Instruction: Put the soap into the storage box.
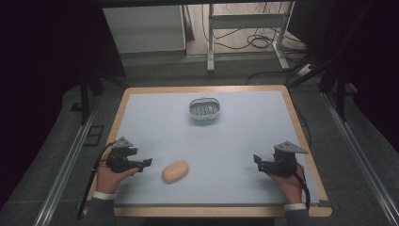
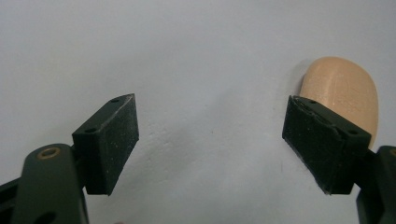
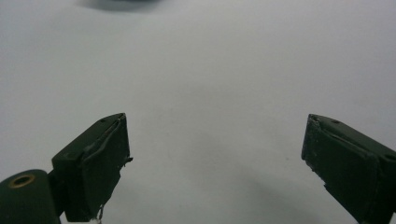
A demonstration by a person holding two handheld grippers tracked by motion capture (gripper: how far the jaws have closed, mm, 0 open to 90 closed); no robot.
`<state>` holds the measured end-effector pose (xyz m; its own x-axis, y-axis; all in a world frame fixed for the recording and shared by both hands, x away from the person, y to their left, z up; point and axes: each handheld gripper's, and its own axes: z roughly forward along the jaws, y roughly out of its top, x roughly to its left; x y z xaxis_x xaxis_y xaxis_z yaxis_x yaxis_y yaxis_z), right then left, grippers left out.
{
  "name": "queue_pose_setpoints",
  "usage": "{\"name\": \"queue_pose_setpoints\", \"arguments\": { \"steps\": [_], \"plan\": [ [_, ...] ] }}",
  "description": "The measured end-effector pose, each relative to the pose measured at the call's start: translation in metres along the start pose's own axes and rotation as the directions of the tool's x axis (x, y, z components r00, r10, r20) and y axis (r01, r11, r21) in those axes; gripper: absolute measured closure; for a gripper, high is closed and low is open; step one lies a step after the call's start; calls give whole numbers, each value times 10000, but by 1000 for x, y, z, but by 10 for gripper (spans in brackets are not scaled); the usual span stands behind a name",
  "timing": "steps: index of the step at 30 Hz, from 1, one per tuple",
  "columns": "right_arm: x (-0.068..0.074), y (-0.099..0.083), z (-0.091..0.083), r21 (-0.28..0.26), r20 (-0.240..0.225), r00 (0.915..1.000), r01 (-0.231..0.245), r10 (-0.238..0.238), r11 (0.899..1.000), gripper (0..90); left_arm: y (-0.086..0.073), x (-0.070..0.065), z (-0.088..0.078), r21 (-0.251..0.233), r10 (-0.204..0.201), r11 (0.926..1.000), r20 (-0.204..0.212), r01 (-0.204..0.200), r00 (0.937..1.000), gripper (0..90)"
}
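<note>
High view: the soap (image 1: 175, 171) lies on the mat (image 1: 235, 141), near its front edge. The left gripper (image 1: 141, 165) rests just beside the soap, jaws spread, not touching it. The right gripper (image 1: 258, 161) sits well apart from the soap on its other side, jaws also spread and empty. The dish (image 1: 204, 109) stands well beyond the soap, toward the mat's far edge.

Left gripper view: the left gripper (image 2: 210, 140) stands wide; the soap (image 2: 343, 93) lies past the right-hand pad, outside the gap.

Right gripper view: the right gripper (image 3: 215, 158) is spread over bare mat.

Risk: closing from this offset would likely nudge the smooth, rounded soap aside rather than seat it between the pads; a shallow pinch could let it slip.
</note>
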<state>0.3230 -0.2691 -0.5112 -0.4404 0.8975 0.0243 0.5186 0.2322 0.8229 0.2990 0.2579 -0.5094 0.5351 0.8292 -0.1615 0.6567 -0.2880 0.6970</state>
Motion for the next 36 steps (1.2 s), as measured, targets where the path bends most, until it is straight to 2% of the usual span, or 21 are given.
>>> {"name": "queue_pose_setpoints", "arguments": {
  "steps": [3, 6, 8, 15, 17, 24, 28, 30, 36],
  "plan": [
    [-1, -2, -1, -39, -293, 9996, -26, 25, 10000, 79, 0, 0, 0, 24, 6, 10000, -3, -6, 10000, 189],
    [1, -2, -3, -272, -284, 9996, 22, -30, 9996, 80, 1, 2, 0, 31, 11, 10000, -3, -11, 10000, 189],
    [1, -2, -5, -366, -454, 9989, -100, 84, 9993, 81, 2, 1, -2, -27, 57, 10000, 10, -57, 10000, 190],
    [4, -1, -12, -422, -240, 9997, -95, 85, 9991, 114, 2, 1, -3, 54, 201, 9998, 159, -202, 9997, 191],
    [4, 0, -12, -365, -181, 9998, -57, 50, 9993, 120, 2, -1, -4, 102, 309, 9995, -33, -309, 9995, 191],
    [3, -3, -4, -84, -213, 9998, 26, -27, 10000, 124, 2, -2, -5, 70, 313, 9995, -66, -313, 9995, 191],
    [1, -7, -3, 105, 12, 9996, 294, -295, 9995, 124, 4, -4, -6, 78, 333, 9994, -170, -332, 9993, 192],
    [1, -9, -4, 185, -57, 9997, 220, -219, 9996, 124, 4, -5, -5, 131, 312, 9994, -204, -310, 9993, 192],
    [-2, -8, -6, 90, -66, 9998, 189, -189, 9998, 124, 9, -9, -3, 305, 485, 9984, -272, -476, 9985, 192]
  ]
}}
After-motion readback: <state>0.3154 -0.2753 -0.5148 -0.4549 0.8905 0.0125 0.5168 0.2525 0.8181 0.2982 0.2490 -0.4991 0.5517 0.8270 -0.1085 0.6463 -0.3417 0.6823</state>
